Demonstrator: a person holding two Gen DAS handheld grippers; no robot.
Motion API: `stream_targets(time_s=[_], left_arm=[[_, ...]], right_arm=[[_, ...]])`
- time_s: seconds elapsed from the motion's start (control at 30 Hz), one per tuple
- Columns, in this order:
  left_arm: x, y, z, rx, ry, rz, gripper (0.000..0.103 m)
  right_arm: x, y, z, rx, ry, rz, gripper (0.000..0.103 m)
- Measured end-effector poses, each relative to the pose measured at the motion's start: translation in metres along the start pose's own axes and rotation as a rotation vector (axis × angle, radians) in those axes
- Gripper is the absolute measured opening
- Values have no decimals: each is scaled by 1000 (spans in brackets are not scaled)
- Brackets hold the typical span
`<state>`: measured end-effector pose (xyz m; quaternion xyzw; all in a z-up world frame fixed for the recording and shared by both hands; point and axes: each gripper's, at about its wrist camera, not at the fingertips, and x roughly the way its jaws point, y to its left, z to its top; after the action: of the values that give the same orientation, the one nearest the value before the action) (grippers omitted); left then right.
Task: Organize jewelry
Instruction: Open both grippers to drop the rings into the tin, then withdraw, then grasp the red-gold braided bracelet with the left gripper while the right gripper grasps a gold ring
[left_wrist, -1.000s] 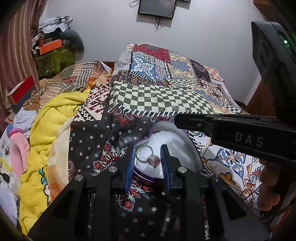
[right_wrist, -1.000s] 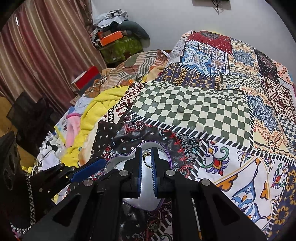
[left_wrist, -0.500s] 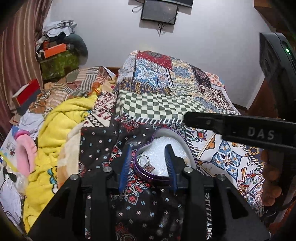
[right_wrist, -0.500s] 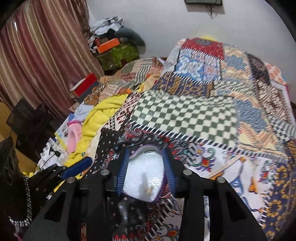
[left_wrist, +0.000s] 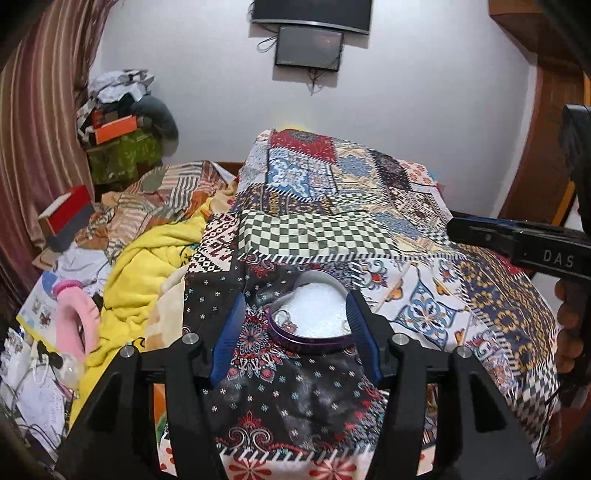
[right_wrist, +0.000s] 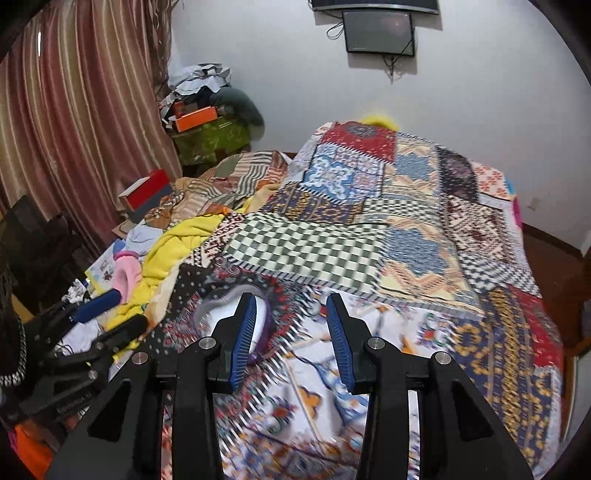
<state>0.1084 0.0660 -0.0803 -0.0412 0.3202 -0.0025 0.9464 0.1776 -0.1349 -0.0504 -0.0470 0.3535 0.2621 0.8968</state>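
Jewelry (left_wrist: 286, 325), a ring or two as far as I can tell, lies in the left lobe of the heart box (left_wrist: 310, 325) on the quilt (left_wrist: 295, 236), and I judge it sits there on the white pad so it cannot stray into the bedding. My left claw (left_wrist: 295, 339) hangs spread wide and empty around the box, my right claw (right_wrist: 291, 332) equally agape just right of it. Farther off, the heart's notch faces the wall (left_wrist: 424, 92) and its point faces me, so its long axis runs near to far.

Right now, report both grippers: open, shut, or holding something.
Left gripper: open, empty, fingers either side of the heart-shaped box.
Right gripper: open, empty, above the quilt.
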Motion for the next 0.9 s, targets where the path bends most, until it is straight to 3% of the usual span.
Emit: stream_targets(time_s=[0.27,0.5,0.9], left_arm=[[-10,-19,-11,39,22,-39,56],[1,-36,-26,53,90,-85,56],[38,-81,-56,111,235,-177,56]], right_arm=[[-29,-27,-22,7,11,-98,36],[-31,-56,-58,41,90,-167,38],[-31,-73,-104,72,177,-180,38]])
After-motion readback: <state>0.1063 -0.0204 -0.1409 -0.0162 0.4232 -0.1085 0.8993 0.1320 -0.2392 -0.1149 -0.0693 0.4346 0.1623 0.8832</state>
